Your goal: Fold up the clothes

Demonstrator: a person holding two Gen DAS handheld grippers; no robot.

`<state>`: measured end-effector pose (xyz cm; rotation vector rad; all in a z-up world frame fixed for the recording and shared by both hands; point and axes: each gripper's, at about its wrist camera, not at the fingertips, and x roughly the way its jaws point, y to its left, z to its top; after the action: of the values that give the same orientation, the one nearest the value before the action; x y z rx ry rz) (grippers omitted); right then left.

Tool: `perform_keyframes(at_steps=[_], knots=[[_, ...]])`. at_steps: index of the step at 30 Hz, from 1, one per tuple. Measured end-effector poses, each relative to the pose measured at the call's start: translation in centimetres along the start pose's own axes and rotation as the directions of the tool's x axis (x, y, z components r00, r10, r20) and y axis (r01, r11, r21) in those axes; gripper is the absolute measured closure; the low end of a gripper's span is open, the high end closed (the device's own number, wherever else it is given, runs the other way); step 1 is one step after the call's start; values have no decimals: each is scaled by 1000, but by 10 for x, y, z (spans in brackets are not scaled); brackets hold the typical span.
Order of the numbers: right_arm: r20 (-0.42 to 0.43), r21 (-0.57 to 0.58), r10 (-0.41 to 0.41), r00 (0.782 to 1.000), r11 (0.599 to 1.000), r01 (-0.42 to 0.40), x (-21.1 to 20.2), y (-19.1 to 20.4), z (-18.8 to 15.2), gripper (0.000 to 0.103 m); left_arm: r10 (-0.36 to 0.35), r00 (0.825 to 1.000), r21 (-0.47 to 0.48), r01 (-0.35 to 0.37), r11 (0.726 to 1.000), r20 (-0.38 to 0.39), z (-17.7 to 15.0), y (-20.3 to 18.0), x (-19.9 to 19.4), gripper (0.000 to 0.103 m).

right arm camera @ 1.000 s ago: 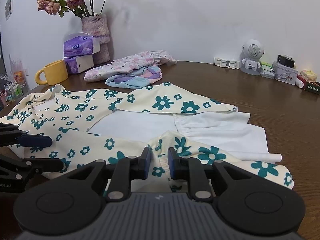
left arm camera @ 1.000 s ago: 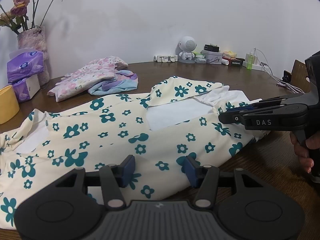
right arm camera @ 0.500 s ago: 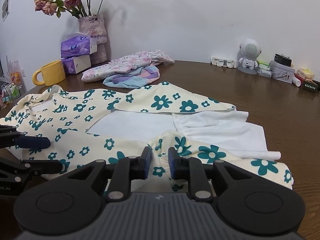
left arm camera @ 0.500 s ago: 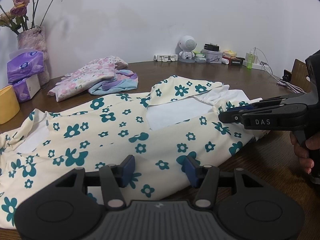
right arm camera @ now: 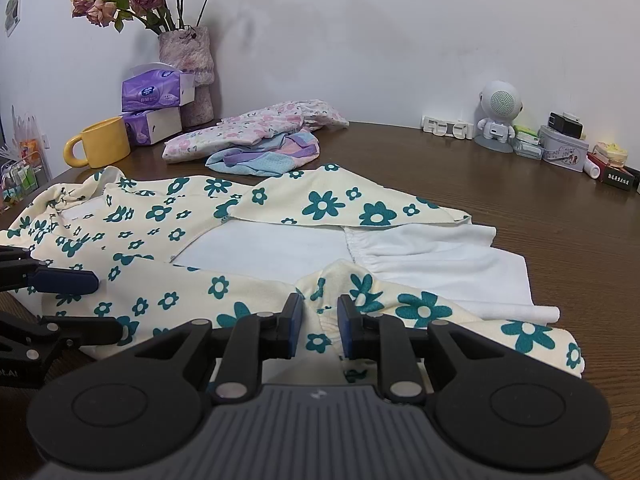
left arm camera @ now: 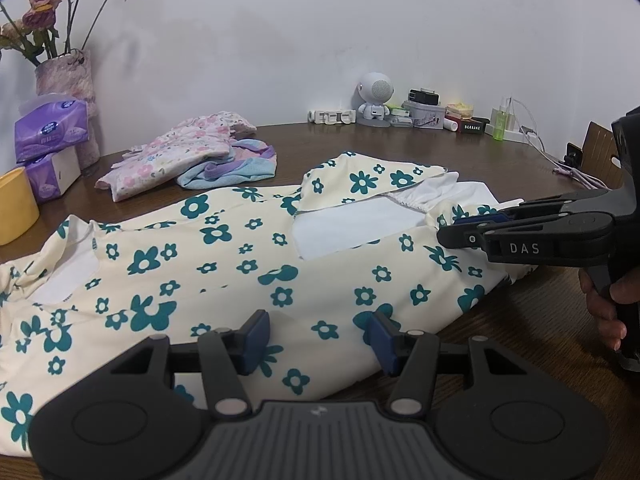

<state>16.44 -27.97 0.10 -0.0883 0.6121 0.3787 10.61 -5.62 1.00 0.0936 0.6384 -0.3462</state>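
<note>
Floral dress (left arm camera: 224,264): spread flat across the brown table (right arm camera: 520,184), white lining exposed. Left gripper (left arm camera: 318,338): fingers wide apart over the near hem. Right gripper (right arm camera: 319,322): pinching a gathered fold of the dress.

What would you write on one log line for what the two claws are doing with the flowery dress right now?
step: fold | left claw: open, over cream dress with teal flowers | right claw: shut on dress hem fold | brown wooden table: dress flat
</note>
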Motion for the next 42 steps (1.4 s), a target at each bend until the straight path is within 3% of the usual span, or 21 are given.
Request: perform_keyframes(at_steps=[13, 17, 24, 27, 36, 42], knots=[[5, 21, -2, 1000, 1000, 2, -1, -2, 0, 83, 104, 994, -103, -102, 990, 19, -8, 37, -21, 51], [5, 34, 4, 1000, 999, -4, -2, -4, -1, 83, 99, 995, -165, -93, 982, 28, -12, 58, -29, 59], [9, 50, -1, 1000, 999, 0, -3, -5, -1, 83, 142, 989, -211, -132, 968, 31, -18, 80, -41, 59], [11, 53, -5, 1000, 999, 4, -3, -5, -1, 83, 182, 983, -234, -171, 957, 24, -22, 93, -47, 53], [20, 69, -28, 999, 997, 26, -5, -5, -2, 83, 299, 954, -299, -286, 910, 0, -33, 129, -66, 54], [21, 74, -53, 998, 996, 51, -7, -8, -3, 84, 328, 945, -317, -311, 896, -3, -35, 138, -68, 54]])
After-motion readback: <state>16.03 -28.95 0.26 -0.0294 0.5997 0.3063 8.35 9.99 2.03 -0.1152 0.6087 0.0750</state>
